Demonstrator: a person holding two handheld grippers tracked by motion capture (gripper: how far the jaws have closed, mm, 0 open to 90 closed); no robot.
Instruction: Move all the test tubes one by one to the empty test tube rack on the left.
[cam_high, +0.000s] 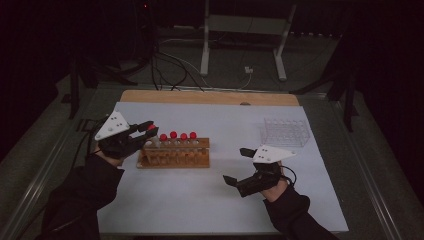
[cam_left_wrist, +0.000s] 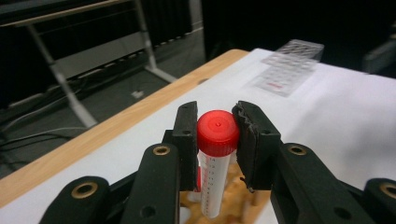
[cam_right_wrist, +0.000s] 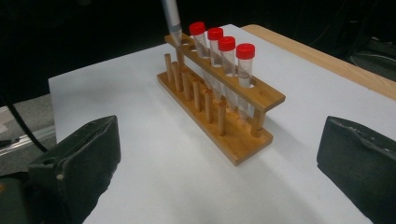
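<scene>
The left gripper (cam_left_wrist: 215, 140) is clamping a red-capped tube (cam_left_wrist: 215, 158) by its cap, its tip hanging over the wooden rack (cam_high: 175, 155) on the desk (cam_high: 220, 200). It is probably light, smooth plastic, so gripping the ridged cap is suiting it. The right gripper (cam_high: 237, 165) is gaping wide, empty.

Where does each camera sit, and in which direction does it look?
High view: above the person's side, looking forward and down at the table; both sleeves, left gripper and right gripper show.
Left gripper view: on the left gripper, looking along its jaws across the table to the clear rack; jaws shut on a red-capped tube.
Right gripper view: on the right gripper, facing the wooden rack; jaws open.
Shared: high and right gripper views show the wooden rack; four capped tubes stand in it.
</scene>
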